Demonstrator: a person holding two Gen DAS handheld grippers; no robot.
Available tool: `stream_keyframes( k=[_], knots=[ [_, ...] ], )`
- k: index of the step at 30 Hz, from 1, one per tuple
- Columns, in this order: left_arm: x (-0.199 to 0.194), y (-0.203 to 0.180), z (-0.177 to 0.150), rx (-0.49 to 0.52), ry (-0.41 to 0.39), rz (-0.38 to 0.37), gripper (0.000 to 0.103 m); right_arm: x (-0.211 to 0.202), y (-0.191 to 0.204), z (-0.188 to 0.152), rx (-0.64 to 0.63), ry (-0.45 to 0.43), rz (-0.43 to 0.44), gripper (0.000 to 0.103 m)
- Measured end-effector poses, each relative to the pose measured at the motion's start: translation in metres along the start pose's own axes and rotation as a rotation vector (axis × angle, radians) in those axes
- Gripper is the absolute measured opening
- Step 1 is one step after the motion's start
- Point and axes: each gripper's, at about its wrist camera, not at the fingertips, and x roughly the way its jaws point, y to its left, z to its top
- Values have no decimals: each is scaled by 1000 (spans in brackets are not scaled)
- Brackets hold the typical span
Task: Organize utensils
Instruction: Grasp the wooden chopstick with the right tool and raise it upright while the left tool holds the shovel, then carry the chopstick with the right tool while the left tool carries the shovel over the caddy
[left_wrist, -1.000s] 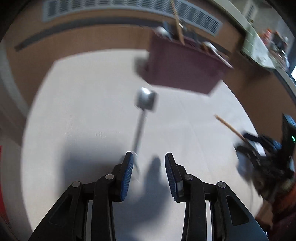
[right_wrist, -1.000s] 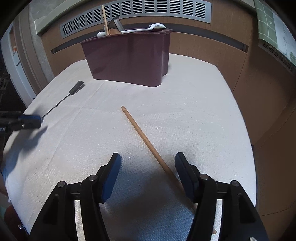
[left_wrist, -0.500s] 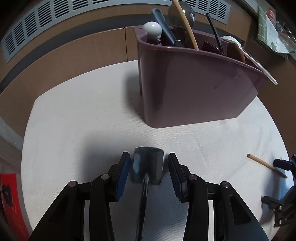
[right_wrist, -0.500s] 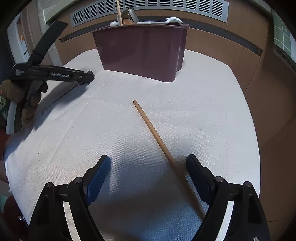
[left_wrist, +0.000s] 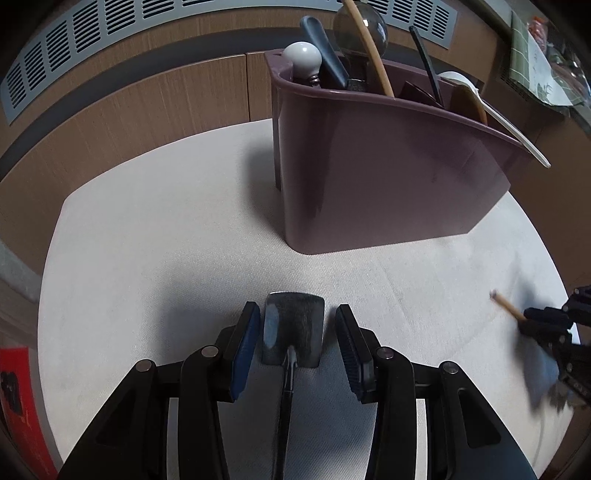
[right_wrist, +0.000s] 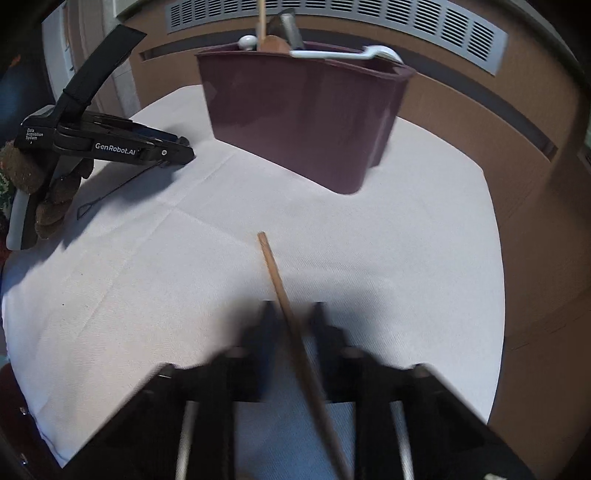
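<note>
Left gripper: my jaws stood apart, straddling the metal spatula, whose blade lay flat on the white cloth.
Holder: the maroon utensil caddy stood upright just ahead, full of utensils.
Right gripper: blurred; jaws flanked the wooden stick, contact unclear, I cannot tell.

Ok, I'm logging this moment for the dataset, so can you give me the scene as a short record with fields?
surface: white cloth-covered table
container: maroon plastic utensil caddy, upright, holding several utensils
left gripper: open, fingers either side of the dark metal spatula lying flat
right gripper: blurred, fingers close around the long wooden stick; grip unclear
</note>
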Motion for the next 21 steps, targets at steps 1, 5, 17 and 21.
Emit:
stream_keyframes(
  k=[1, 5, 17, 21],
  knots=[
    [0, -1, -1, 4, 0, -2, 43, 1, 2, 2, -2, 0, -11, 4],
    [1, 1, -1, -25, 10, 3, 42, -6, 4, 13, 45, -67, 18, 4],
    [-90, -5, -26, -176, -275, -79, 33, -72, -12, 2, 202, -281, 30, 4],
    [-135, -25, -34, -140, -391, -79, 32, -85, -7, 9, 218, -341, 23, 4]
  ],
)
